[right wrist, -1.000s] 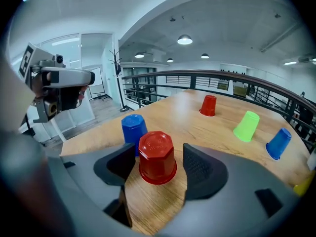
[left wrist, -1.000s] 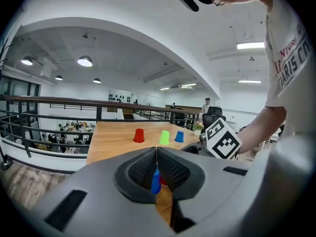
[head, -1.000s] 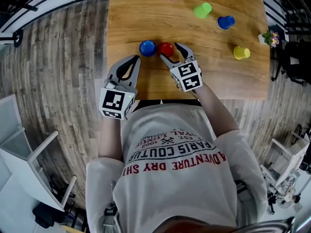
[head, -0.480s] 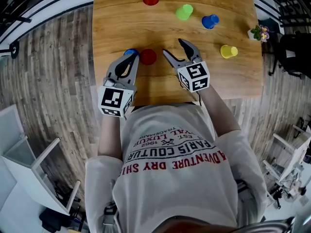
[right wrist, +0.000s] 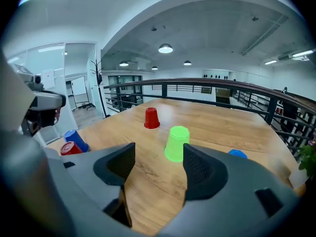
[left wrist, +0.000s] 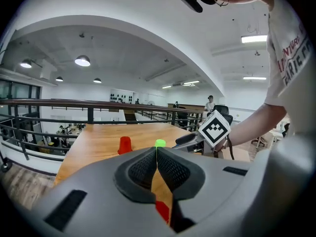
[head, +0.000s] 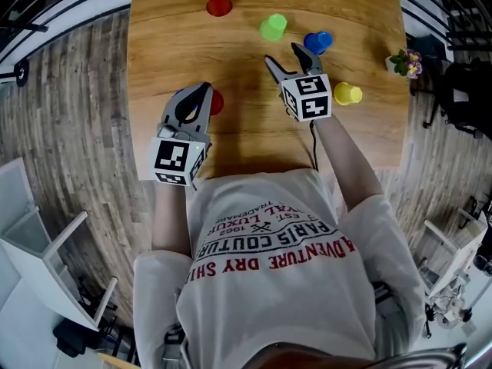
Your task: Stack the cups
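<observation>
Several plastic cups stand on the wooden table [head: 246, 133]. A red cup [head: 219, 2], a green cup [head: 272, 28], a blue cup [head: 317, 42] and a yellow cup [head: 347, 93] are spread over the far half. My right gripper [head: 286, 56] is open, just short of the green cup [right wrist: 177, 143], which shows ahead between its jaws. My left gripper [head: 201, 91] is shut with nothing in it. A second red cup [head: 217, 102] lies at its right side. Beside that red cup [right wrist: 70, 148] the right gripper view shows another blue cup [right wrist: 75, 139].
A small potted plant [head: 407, 62] stands at the table's right edge. The table's near edge runs just in front of the person's body. White chairs [head: 46, 252] stand on the wood floor to the left.
My right gripper has left the red and blue pair and moved forward and right to the green cup. My left gripper has moved up beside the pair, covering the blue cup in the head view.
</observation>
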### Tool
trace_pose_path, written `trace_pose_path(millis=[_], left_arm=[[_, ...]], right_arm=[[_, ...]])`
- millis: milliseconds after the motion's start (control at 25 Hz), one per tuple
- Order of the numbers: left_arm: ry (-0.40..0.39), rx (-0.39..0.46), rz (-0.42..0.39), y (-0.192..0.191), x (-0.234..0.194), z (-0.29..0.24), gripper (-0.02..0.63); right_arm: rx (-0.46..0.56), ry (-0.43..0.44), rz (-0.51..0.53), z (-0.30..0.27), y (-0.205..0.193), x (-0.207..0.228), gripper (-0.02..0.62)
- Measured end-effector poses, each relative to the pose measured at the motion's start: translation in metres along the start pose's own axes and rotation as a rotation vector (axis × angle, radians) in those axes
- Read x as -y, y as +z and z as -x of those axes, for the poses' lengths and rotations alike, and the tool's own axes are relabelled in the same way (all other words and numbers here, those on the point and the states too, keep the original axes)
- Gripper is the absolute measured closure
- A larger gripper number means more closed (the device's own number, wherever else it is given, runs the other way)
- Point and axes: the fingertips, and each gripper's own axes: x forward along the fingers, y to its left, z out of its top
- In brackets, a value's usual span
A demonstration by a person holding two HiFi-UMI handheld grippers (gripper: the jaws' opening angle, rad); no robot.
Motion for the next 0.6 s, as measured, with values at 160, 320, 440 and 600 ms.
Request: trace_pose_path(millis=[160,320,440,600], left_arm=[[0.039,-0.008,-0.004,0.002,0.0,-0.016,0.589],[0.069,-0.029,0.012,-0.007,-0.003,-0.029,0.589],[0.085,-0.044,0.019,-0.013,-0.004,-0.031,0.589],[0.107,-0.053,0.039,-0.016,-0.007,-0.034,0.589]], right_arm=[[-0.013,0.004,-0.026,-0.024,0.004,0.027,0.294],[-0.026,0.008,-0.026,-0.045,0.005,0.041,0.293],[-0.03,0.011,-0.028,-0.058,0.006,0.043,0.293],[-0.036,0.001,-0.029,-0.076,0.011,0.049,0.294]])
